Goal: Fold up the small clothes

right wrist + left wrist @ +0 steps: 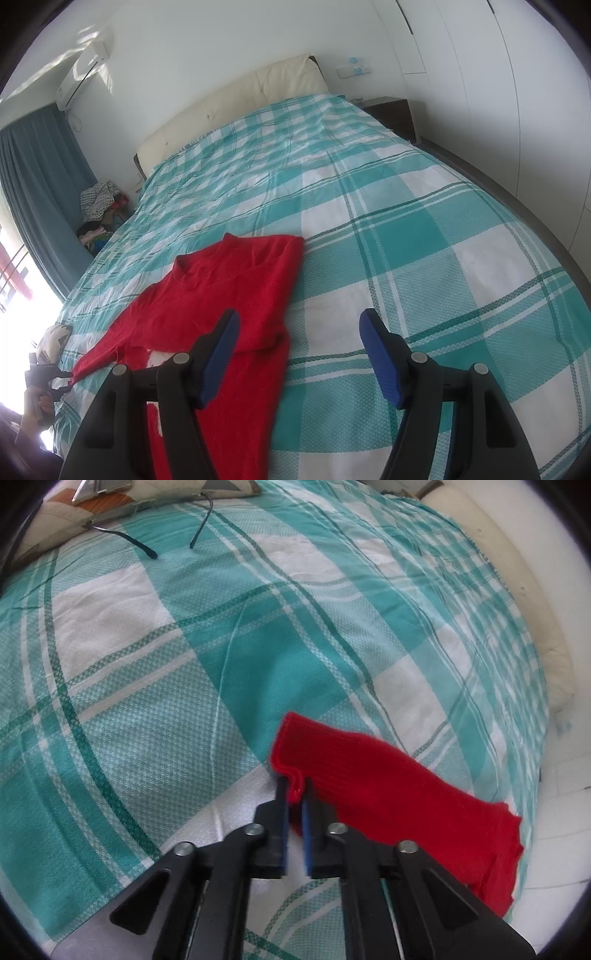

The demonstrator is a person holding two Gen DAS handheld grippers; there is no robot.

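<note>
A red knitted sweater (221, 295) lies spread on a teal-and-white checked bedspread (406, 229), its near sleeve folded across the body. Its far sleeve (388, 786) stretches out toward the left edge of the bed. My left gripper (294, 788) is shut on that sleeve's cuff, with the red hem pinched between the blue pads. In the right wrist view, the left gripper (68, 380) shows small at the far left, held in a hand. My right gripper (299, 332) hovers open above the sweater's lower edge, nothing between its fingers.
A cream headboard (236, 99) closes the far end of the bed. A patterned pillow (110, 502) and a dark cable (136, 546) lie on the spread. Clothes are piled (99, 210) by the blue curtain. A dark nightstand (391, 110) stands beside white wardrobes.
</note>
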